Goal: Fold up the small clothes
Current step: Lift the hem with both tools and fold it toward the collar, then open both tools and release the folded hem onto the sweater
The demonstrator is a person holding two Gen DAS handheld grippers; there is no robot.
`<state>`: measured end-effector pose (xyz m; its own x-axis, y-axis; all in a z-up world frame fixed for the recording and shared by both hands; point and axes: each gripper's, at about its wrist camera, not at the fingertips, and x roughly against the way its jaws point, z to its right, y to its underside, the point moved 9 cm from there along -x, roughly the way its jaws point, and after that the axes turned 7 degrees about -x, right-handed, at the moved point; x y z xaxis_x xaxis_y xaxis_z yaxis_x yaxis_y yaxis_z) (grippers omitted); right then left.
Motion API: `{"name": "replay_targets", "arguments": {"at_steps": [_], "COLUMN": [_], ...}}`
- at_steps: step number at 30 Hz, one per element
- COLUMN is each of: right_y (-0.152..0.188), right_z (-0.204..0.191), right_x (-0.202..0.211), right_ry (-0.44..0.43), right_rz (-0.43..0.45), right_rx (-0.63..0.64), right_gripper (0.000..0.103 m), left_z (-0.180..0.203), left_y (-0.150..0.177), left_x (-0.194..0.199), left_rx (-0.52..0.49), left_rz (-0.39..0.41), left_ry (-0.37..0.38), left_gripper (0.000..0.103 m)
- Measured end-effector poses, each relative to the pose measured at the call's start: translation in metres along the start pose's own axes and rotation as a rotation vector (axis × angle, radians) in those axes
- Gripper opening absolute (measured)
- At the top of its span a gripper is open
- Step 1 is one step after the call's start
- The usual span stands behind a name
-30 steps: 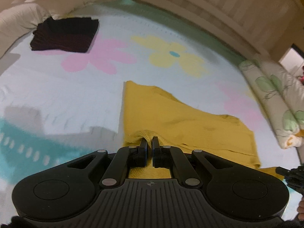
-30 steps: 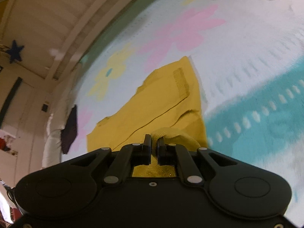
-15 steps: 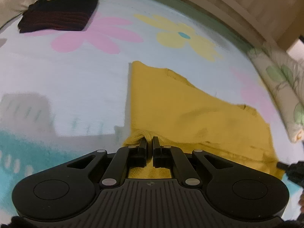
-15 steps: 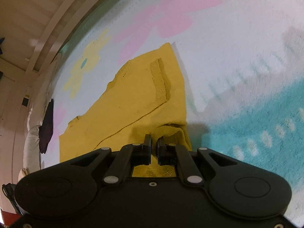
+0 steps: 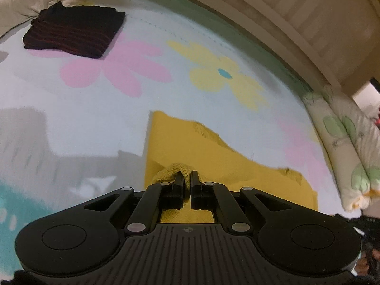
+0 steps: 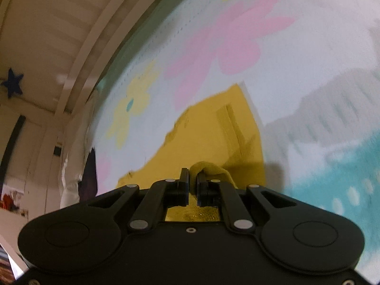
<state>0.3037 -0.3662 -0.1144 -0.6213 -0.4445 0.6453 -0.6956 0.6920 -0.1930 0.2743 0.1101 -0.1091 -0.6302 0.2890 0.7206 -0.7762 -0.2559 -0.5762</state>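
Bedspread (image 5: 99,109) first: pale, printed with pink and yellow flowers and a teal patch, filling most of both views. Behind it, cream slatted headboard (image 5: 315,16) curving across the top of the left wrist view. Along the far right edge there, leaf-print pillow (image 5: 342,147) lying against the bedspread's border. In the right wrist view, blue star (image 6: 13,85) up on the pale wall at left.

Yellow knit garment (image 5: 209,152) next, spread flat on the bedspread near the middle, between the yellow flower and the teal patch, one straight edge on its left side, a ragged knit edge along its far side. Same garment in the right wrist view (image 6: 213,137), with a ribbed band running down its right portion and a dark shadow at its near corner.

Folded dark striped cloth (image 5: 73,33) well apart from the yellow garment, up in the far left corner of the bedspread, touching a pink petal and tucked near a cream cushion (image 5: 21,0).

Down to the tools. Left gripper (image 5: 187,178) clamped tight on a bunched lump of the yellow knit, fabric puffing up over the left finger, jaws nearly meeting. Right gripper (image 6: 192,178) likewise pinched on a rolled hump of the same garment, knit bulging over the right finger. Both near edges of the garment lifted off the bedspread at those pinch points, remainder lying flat.
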Motion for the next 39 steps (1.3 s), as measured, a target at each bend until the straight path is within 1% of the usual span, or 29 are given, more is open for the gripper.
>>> {"name": "replay_targets", "arguments": {"at_steps": [5, 12, 15, 18, 22, 25, 27, 28, 29, 30, 31, 32, 33, 34, 35, 36, 38, 39], "right_y": [-0.020, -0.029, -0.031, -0.031, -0.035, -0.039, -0.037, -0.036, -0.036, -0.036, -0.037, -0.038, -0.039, -0.041, -0.044, -0.046, -0.046, -0.044], "right_z": [0.004, 0.015, 0.018, 0.019, 0.021, 0.018, 0.018, 0.018, 0.018, 0.017, 0.017, 0.015, 0.013, 0.012, 0.010, 0.007, 0.002, -0.002], "right_x": [-0.021, -0.043, -0.049, -0.055, -0.058, -0.061, -0.064, -0.065, -0.065, -0.064, -0.062, -0.059, -0.054, -0.049, -0.044, -0.037, -0.027, -0.023], "right_ry": [0.019, 0.051, 0.053, 0.072, 0.068, 0.063, 0.069, 0.071, 0.071, 0.070, 0.068, 0.067, 0.067, 0.073, 0.082, 0.091, 0.100, 0.097], "right_rz": [0.032, 0.047, 0.049, 0.048, 0.065, 0.075, 0.064, 0.060, 0.060, 0.061, 0.065, 0.078, 0.095, 0.121, 0.151, 0.187, 0.218, 0.218], "right_rx": [-0.030, -0.034, -0.037, -0.015, -0.004, -0.008, 0.000, 0.001, 0.000, 0.001, 0.005, 0.012, 0.022, 0.031, 0.041, 0.061, 0.115, 0.149], "right_gripper": [0.013, 0.013, 0.013, 0.013, 0.013, 0.013, 0.019, 0.019, 0.019, 0.019, 0.019, 0.020, 0.029, 0.037, 0.051, 0.054, 0.054, 0.051], "left_z": [-0.008, -0.019, -0.019, -0.018, -0.020, -0.017, -0.016, -0.015, -0.015, -0.015, -0.017, -0.018, -0.018, -0.017, -0.016, -0.015, -0.006, 0.001], "left_y": [-0.013, -0.019, -0.022, -0.021, -0.023, -0.023, -0.025, -0.027, -0.031, -0.035, -0.040, -0.047, -0.052, -0.055, -0.056, -0.054, -0.044, -0.035], "left_x": [-0.021, -0.051, -0.054, -0.058, -0.062, -0.068, -0.068, -0.065, -0.062, -0.055, -0.046, -0.036, -0.028, -0.020, -0.015, -0.012, -0.008, -0.008], "left_rx": [0.017, 0.032, 0.026, 0.007, 0.039, 0.023, -0.004, -0.020, -0.035, -0.049, -0.065, -0.087, -0.105, -0.120, -0.130, -0.146, -0.217, -0.277], "left_rz": [0.011, -0.004, 0.003, 0.007, 0.014, -0.004, -0.017, -0.017, -0.008, 0.017, 0.063, 0.117, 0.156, 0.177, 0.177, 0.167, 0.138, 0.114], "left_ry": [-0.016, -0.033, -0.035, -0.048, -0.041, -0.036, -0.039, -0.042, -0.045, -0.062, -0.095, -0.127, -0.146, -0.158, -0.162, -0.164, -0.163, -0.159], "left_gripper": [0.004, 0.004, 0.004, 0.004, 0.004, 0.005, 0.006, 0.008, 0.017, 0.026, 0.043, 0.050, 0.050, 0.050, 0.050, 0.050, 0.050, 0.050]}}
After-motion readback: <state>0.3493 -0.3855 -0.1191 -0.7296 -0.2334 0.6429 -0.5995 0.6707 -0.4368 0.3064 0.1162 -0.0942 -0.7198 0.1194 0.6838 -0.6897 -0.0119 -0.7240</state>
